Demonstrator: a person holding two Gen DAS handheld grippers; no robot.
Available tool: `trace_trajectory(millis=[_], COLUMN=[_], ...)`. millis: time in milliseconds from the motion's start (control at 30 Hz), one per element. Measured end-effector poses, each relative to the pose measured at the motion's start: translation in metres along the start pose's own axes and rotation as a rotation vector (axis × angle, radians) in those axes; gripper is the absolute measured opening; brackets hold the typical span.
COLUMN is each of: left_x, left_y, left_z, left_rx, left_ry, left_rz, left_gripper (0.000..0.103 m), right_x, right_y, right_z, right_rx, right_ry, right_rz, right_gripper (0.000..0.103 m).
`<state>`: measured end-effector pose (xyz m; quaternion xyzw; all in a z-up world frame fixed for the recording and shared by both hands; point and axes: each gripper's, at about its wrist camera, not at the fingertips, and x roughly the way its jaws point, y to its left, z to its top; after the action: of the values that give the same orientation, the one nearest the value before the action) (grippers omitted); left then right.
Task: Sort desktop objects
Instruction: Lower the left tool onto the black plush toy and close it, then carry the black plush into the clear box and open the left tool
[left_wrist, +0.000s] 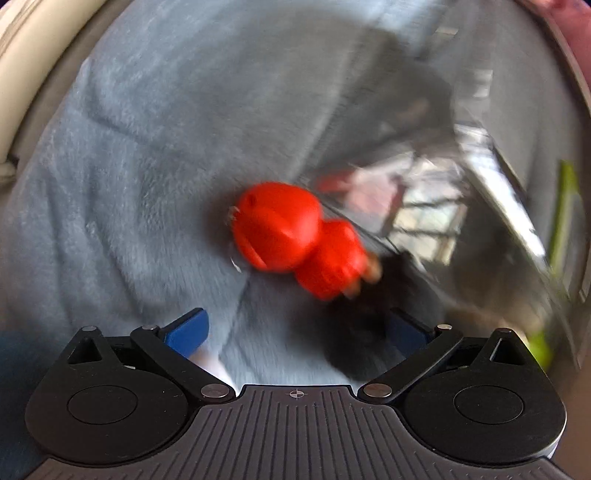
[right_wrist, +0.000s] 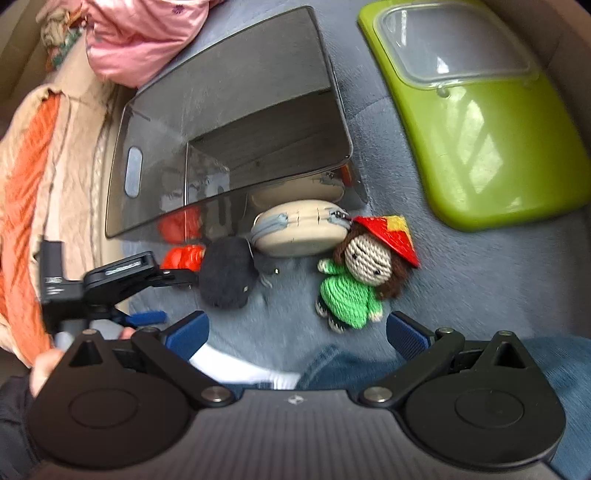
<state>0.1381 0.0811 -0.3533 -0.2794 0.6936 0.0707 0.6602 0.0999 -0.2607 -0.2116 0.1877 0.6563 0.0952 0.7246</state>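
Note:
A red toy figure (left_wrist: 291, 236) lies on the grey-blue fleece, blurred, ahead of my open left gripper (left_wrist: 297, 328); it also shows in the right wrist view (right_wrist: 183, 255). A dark smoked plastic bin (right_wrist: 229, 122) stands behind it. A dark grey plush mouse (right_wrist: 227, 277), a beige zip pouch (right_wrist: 299, 230) and a crocheted doll (right_wrist: 354, 280) in green with a red hat lie before the bin. My right gripper (right_wrist: 297, 330) is open and empty, just short of the doll. The left gripper body (right_wrist: 92, 284) shows at left.
A lime green tray (right_wrist: 491, 147) with a clear lid (right_wrist: 454, 44) lies at the right. Pink fabric (right_wrist: 140, 33) and orange-beige cloth (right_wrist: 33, 166) lie at the left. My jeans (right_wrist: 369, 365) show near the bottom. The bin's glossy wall (left_wrist: 480, 184) fills the left view's right side.

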Motion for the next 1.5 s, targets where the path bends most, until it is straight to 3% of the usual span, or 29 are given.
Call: trace_trajectory(millis=[100,200,300,400,567,700,767,800,833,933,1067,1233,1300,1400,1500], left_x=[0.011,0.011,0.003,-0.006,0.003,0.033,0.052,0.060,0.067,0.068,0.036,-0.036,-0.073,-0.112,-0.088], left_y=[-0.003,-0.014,-0.035,-0.055,-0.096,-0.127,-0.136,-0.139,-0.138,-0.130,-0.119,-0.125,-0.140,-0.175,-0.205], left_z=[0.004,-0.004,-0.023,-0.044,-0.076,-0.093,-0.099,-0.102,-0.104,-0.108,-0.116,-0.141,-0.138,-0.111,-0.062], left_rx=[0.032,0.111,0.254,0.338,0.568,0.680,0.708,0.713,0.708,0.701,0.728,0.827,0.834,0.842,0.824], left_ry=[-0.035,-0.004,0.048,0.070,0.033,0.004,0.011,0.021,0.032,0.024,-0.009,-0.025,-0.075,-0.176,-0.147], left_rz=[0.040,0.069,0.024,0.007,0.110,0.239,0.287,0.304,0.340,0.322,0.306,0.233,0.210,0.268,0.372], left_gripper=[0.103,0.103,0.103,0.103,0.103,0.103,0.094,0.067,0.065,0.062,0.061,0.061,0.061,0.061,0.061], right_x=[0.014,0.024,0.030,0.025,0.005,0.005,0.008,0.008,0.007,0.010,0.018,0.015,0.016,0.017,0.017], right_y=[-0.009,-0.003,0.007,0.012,-0.003,-0.029,-0.039,-0.043,-0.048,-0.054,-0.058,-0.065,-0.067,-0.066,-0.062], right_z=[-0.001,-0.004,-0.007,-0.004,-0.003,-0.007,-0.003,-0.002,-0.001,0.000,0.000,-0.004,-0.004,-0.005,-0.007], right_rx=[-0.037,-0.136,-0.225,-0.249,-0.204,-0.131,-0.083,-0.064,-0.040,-0.011,0.008,0.033,0.045,0.050,0.038], right_ry=[-0.036,-0.073,-0.086,-0.121,-0.326,-0.517,-0.495,-0.485,-0.478,-0.454,-0.431,-0.407,-0.391,-0.372,-0.363], right_rz=[0.023,-0.023,-0.040,0.002,0.083,0.076,0.069,0.098,0.142,0.184,0.205,0.232,0.238,0.243,0.244], right_gripper=[0.103,0.103,0.103,0.103,0.103,0.103,0.103,0.103,0.103,0.103,0.103,0.103,0.103,0.103,0.103])
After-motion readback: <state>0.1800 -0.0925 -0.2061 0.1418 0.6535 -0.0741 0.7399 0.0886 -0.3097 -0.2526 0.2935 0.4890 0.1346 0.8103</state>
